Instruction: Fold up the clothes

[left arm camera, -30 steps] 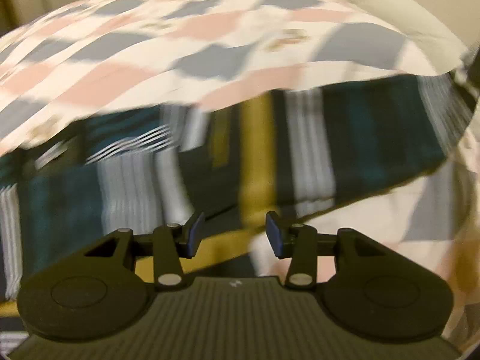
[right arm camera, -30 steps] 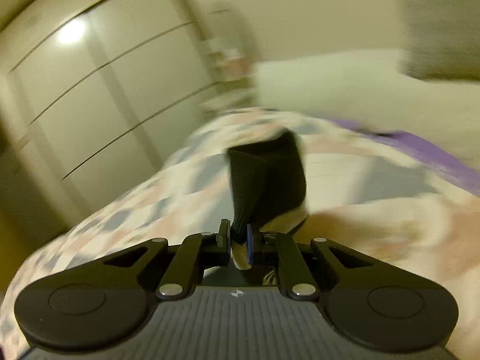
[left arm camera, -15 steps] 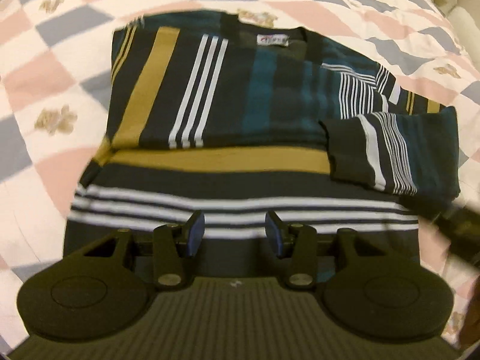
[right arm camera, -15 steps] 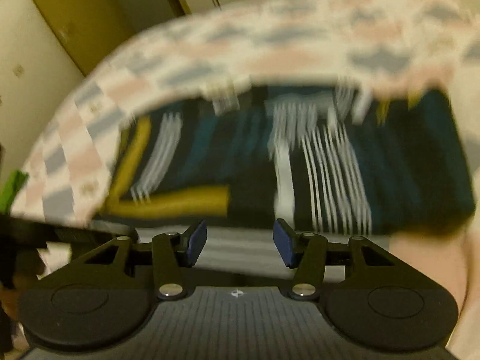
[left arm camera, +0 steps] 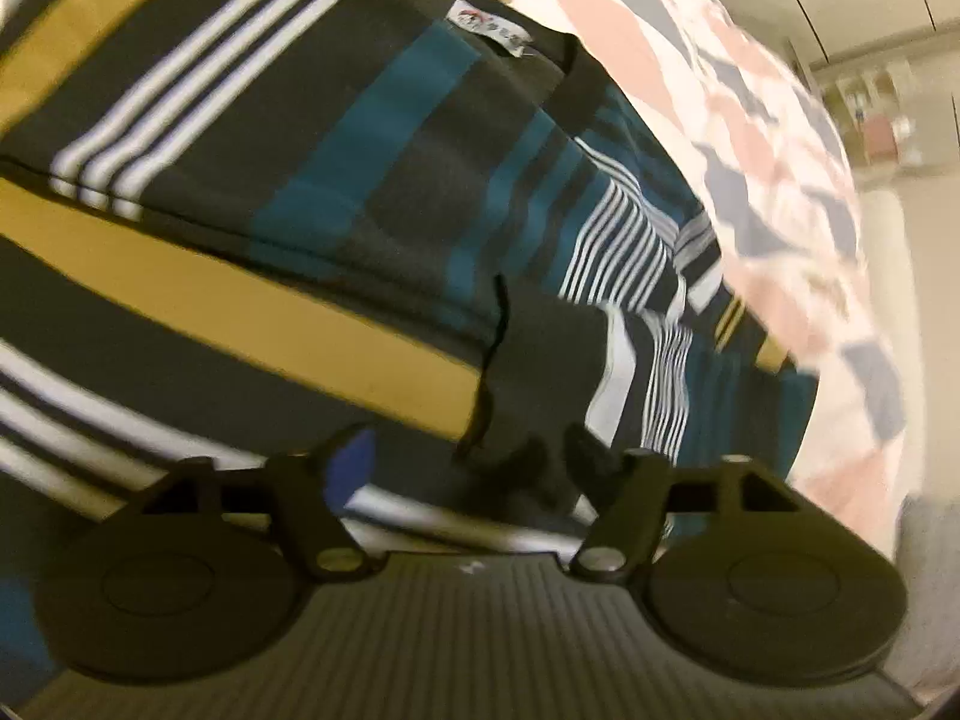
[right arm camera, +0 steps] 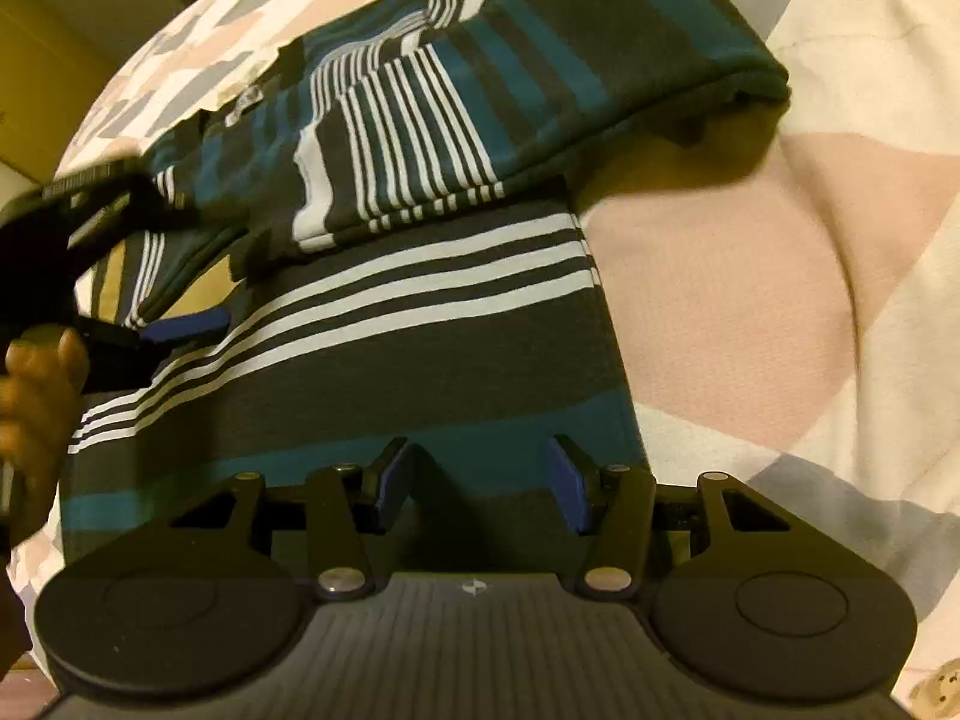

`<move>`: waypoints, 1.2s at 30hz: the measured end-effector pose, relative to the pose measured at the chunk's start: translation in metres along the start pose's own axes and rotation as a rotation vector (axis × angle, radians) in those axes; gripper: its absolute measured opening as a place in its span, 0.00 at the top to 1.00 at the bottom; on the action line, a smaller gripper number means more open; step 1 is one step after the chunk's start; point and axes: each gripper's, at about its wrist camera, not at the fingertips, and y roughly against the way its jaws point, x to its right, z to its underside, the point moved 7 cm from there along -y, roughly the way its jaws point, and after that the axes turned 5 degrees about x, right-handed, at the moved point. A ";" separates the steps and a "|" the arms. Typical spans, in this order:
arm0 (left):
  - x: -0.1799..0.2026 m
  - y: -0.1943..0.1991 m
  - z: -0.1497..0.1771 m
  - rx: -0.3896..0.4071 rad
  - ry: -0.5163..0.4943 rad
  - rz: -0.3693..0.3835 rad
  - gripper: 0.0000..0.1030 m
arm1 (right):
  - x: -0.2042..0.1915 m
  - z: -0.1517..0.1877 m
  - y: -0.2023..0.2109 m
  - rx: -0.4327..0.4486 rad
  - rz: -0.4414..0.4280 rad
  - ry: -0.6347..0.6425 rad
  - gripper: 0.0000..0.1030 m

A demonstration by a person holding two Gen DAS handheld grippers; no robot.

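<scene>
Item: striped sweater [right arm camera: 420, 324], flat on my checked bedspread [right arm camera: 750, 300], sleeves [left arm camera: 690, 384] folded in across chest. Long axis runs away from me, hem nearest. R gripper [right arm camera: 477, 483]: jaws wide, empty, at hem's right corner. L gripper [left arm camera: 462, 468]: wide, empty, nearer the sleeve cuff [left arm camera: 540, 372].

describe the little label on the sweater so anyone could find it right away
On the checked bedspread lies a dark striped sweater. Follow its black neckline to the far edge: the label sits just inside the collar. It is the only small white patch with printing; every other white mark is a long stripe.
</scene>
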 end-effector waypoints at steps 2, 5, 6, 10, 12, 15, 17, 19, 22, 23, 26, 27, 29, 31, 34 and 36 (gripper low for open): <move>0.003 -0.008 -0.004 0.010 0.005 -0.006 0.30 | -0.002 -0.001 -0.005 -0.006 0.012 0.005 0.48; 0.012 -0.015 -0.005 0.015 -0.078 -0.032 0.51 | -0.004 -0.001 -0.010 -0.015 0.025 0.009 0.46; 0.015 -0.015 -0.005 0.016 -0.121 -0.040 0.68 | -0.004 -0.001 -0.011 -0.017 0.028 0.010 0.45; 0.022 -0.005 -0.005 0.035 -0.238 -0.061 0.96 | -0.006 -0.001 -0.014 -0.018 0.033 0.021 0.44; 0.024 0.008 -0.009 0.054 -0.257 -0.032 1.00 | -0.007 -0.001 -0.014 -0.021 0.035 0.024 0.44; 0.029 0.039 -0.022 0.123 -0.336 -0.019 1.00 | -0.008 -0.002 -0.015 -0.025 0.040 0.030 0.44; 0.028 0.055 -0.031 0.149 -0.375 -0.028 1.00 | -0.009 -0.001 -0.016 -0.027 0.045 0.040 0.43; 0.020 0.057 -0.034 0.117 -0.353 -0.017 0.99 | -0.012 -0.001 -0.017 -0.028 0.050 0.050 0.40; 0.009 0.052 -0.031 0.064 -0.287 0.011 0.84 | -0.013 0.001 -0.017 -0.026 0.053 0.061 0.37; 0.007 0.049 -0.027 0.049 -0.255 0.029 0.84 | -0.013 0.002 -0.016 -0.025 0.054 0.064 0.36; 0.000 0.039 -0.018 0.015 -0.158 0.084 0.84 | -0.014 0.004 -0.016 -0.022 0.054 0.071 0.35; -0.001 0.035 -0.015 0.008 -0.139 0.092 0.84 | -0.014 0.004 -0.016 -0.021 0.050 0.069 0.35; -0.004 0.026 -0.010 -0.007 -0.126 0.089 0.82 | -0.013 0.004 -0.015 -0.018 0.040 0.059 0.36; -0.005 0.019 -0.006 -0.023 -0.118 0.087 0.79 | -0.011 0.002 -0.011 -0.008 0.032 0.039 0.37; -0.003 0.011 -0.001 -0.043 -0.090 0.114 0.75 | -0.007 -0.009 -0.001 0.042 0.040 0.014 0.42; 0.002 0.005 0.001 -0.055 -0.062 0.147 0.68 | -0.002 -0.020 0.005 0.075 0.053 0.007 0.42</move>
